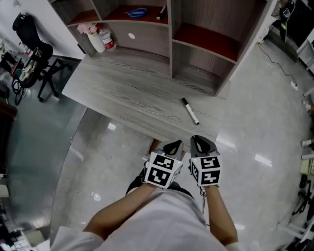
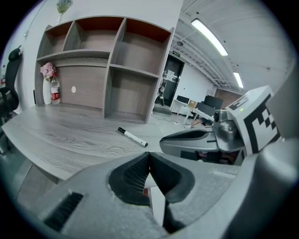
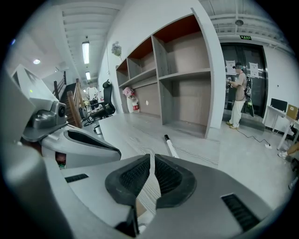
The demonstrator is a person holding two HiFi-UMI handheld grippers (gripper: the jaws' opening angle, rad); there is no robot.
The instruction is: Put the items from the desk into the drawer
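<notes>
A white marker with a black cap [image 1: 190, 111] lies on the grey wooden desk [image 1: 127, 98], near its front right corner. It also shows in the left gripper view as the marker [image 2: 132, 137] and in the right gripper view as the marker [image 3: 169, 145]. My left gripper [image 1: 173, 145] and right gripper [image 1: 197, 141] hover side by side just off the desk's front edge, below the marker. The left gripper [image 2: 149, 158] is shut with nothing in it. The right gripper [image 3: 152, 159] is shut and empty too.
A shelf unit [image 1: 171, 34] stands on the back of the desk. A vase of pink flowers with a bottle [image 1: 96, 36] sits at its left end, and a blue item [image 1: 137, 12] lies on a shelf. An office chair [image 1: 30, 51] is at the left. A person [image 3: 239, 93] stands far off.
</notes>
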